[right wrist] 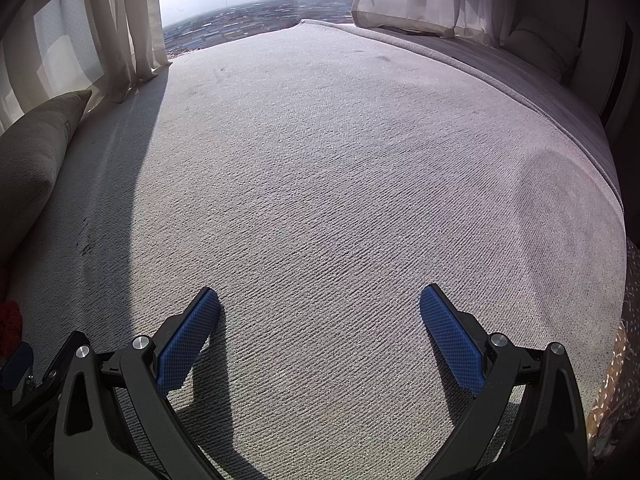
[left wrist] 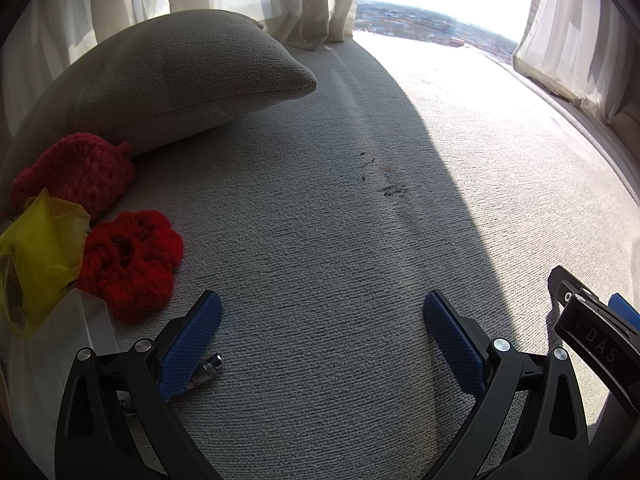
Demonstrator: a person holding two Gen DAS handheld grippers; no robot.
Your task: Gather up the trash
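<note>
In the left wrist view the left gripper (left wrist: 322,312) hangs jaws apart over bare grey cushion (left wrist: 320,240), the yellow plastic wrapper (left wrist: 40,256) crumpled at the left edge beside red knitted flowers (left wrist: 128,264), "DAS" readable on the right gripper (left wrist: 592,328); in the right wrist view its jaws gape above open cushion.

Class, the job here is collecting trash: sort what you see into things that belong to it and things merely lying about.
Likely part of the job:
crumpled yellow plastic bag
small silver metal cylinder
open left gripper
open right gripper

Just lying about:
grey fabric cushion
two red crocheted yarn pieces
clear plastic box
cream curtains
</note>
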